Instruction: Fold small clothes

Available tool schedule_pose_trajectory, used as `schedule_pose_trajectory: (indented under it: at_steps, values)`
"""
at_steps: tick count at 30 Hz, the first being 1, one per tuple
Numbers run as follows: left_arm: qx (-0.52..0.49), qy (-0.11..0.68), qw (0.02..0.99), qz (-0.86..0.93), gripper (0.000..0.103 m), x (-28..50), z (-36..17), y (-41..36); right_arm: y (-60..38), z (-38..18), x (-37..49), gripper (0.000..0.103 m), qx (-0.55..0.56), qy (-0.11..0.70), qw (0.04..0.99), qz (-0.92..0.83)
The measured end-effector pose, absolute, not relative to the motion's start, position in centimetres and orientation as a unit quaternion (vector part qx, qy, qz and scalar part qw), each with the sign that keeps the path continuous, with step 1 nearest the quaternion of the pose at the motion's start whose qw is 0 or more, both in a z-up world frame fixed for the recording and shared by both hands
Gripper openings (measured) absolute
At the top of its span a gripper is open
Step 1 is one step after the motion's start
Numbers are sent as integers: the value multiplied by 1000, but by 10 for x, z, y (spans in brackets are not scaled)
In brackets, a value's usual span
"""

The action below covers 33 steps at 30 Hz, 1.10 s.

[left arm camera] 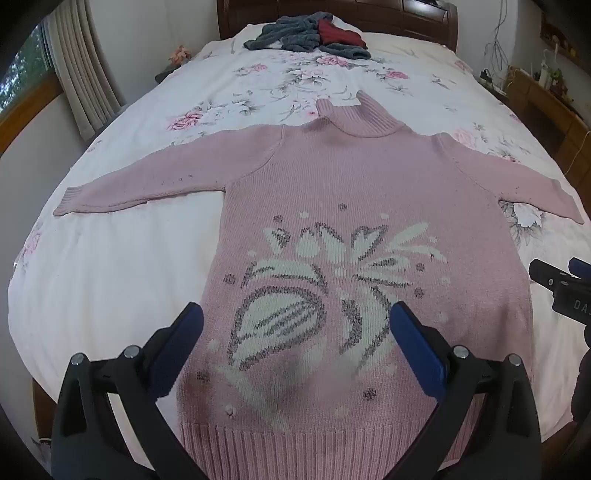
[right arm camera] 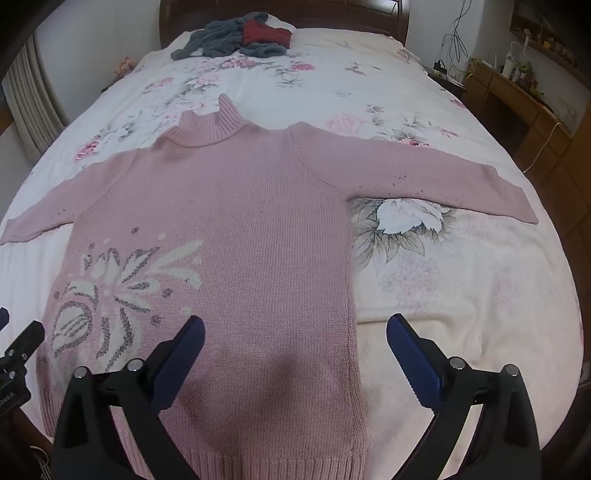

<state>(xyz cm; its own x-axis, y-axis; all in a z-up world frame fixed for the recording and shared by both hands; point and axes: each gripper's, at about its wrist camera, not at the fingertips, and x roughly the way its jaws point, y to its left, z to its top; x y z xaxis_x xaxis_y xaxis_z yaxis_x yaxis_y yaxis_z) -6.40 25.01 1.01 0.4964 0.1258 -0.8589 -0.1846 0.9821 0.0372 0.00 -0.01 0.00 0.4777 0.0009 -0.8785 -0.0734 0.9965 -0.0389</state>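
Note:
A pink turtleneck sweater [left arm camera: 369, 192] [right arm camera: 258, 221] lies flat on the bed, front up, both sleeves spread sideways and a white and grey flower knitted on its lower front. My left gripper [left arm camera: 295, 321] hovers open above the sweater's lower part near the ribbed hem, holding nothing. My right gripper [right arm camera: 295, 328] is open too, over the sweater's lower right side, its right finger above the bedspread. The right gripper's tip shows at the right edge [left arm camera: 561, 284] of the left wrist view, and the left gripper's at the left edge [right arm camera: 18, 350] of the right wrist view.
The bed has a white floral bedspread [left arm camera: 295, 81] [right arm camera: 461, 277]. A pile of grey and red clothes [left arm camera: 310, 35] [right arm camera: 240, 38] lies near the dark wooden headboard. A curtain [left arm camera: 81, 74] hangs at the left; a wooden desk [right arm camera: 528, 107] with small items stands right.

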Motion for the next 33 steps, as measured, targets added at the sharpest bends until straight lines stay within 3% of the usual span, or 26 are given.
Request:
schedule_pose_trajectory:
  at_steps: [33]
  values:
    - [-28, 492, 865, 92, 100, -63, 11, 251, 3, 1, 0, 99, -34, 509, 860, 24]
